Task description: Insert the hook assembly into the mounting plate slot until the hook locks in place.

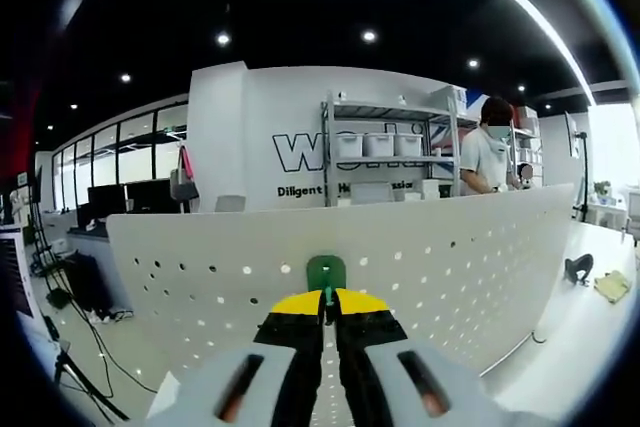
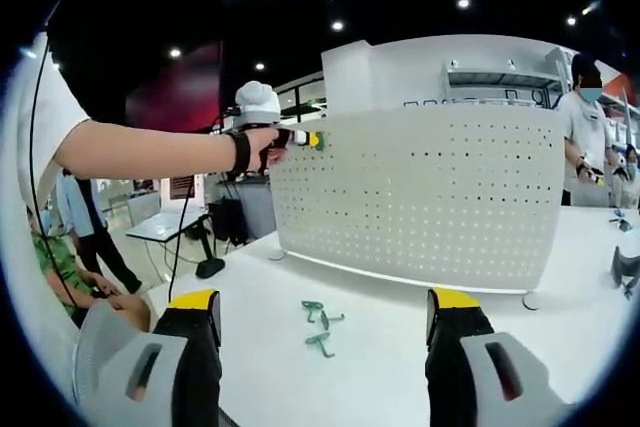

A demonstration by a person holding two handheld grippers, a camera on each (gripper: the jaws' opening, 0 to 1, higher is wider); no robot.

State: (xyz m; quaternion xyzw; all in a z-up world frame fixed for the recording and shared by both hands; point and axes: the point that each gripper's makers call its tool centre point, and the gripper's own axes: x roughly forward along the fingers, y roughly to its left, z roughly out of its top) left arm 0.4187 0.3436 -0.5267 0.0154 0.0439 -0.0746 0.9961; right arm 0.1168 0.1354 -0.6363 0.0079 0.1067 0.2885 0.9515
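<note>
A white perforated mounting plate [image 1: 400, 267] [image 2: 430, 197] stands upright on the white table [image 2: 400, 367]. In the left gripper view my left gripper [image 1: 326, 299] is shut on a green hook [image 1: 326, 271], whose head is pressed against the plate's face. The right gripper view has that same gripper [image 2: 298, 137], held by a person's hand, with the hook [image 2: 318, 139] at the plate's upper left corner. My right gripper [image 2: 325, 307] hovers low over the table, open and holding nothing. Two or three loose green hooks [image 2: 320, 330] lie on the table ahead of it.
A black object [image 1: 577, 268] and a yellowish pad [image 1: 612, 286] lie on the table to the plate's right. Behind the plate is a shelf rack [image 1: 390, 147], with a person [image 1: 488, 157] beside it. People sit and stand off the table's left side [image 2: 70, 247].
</note>
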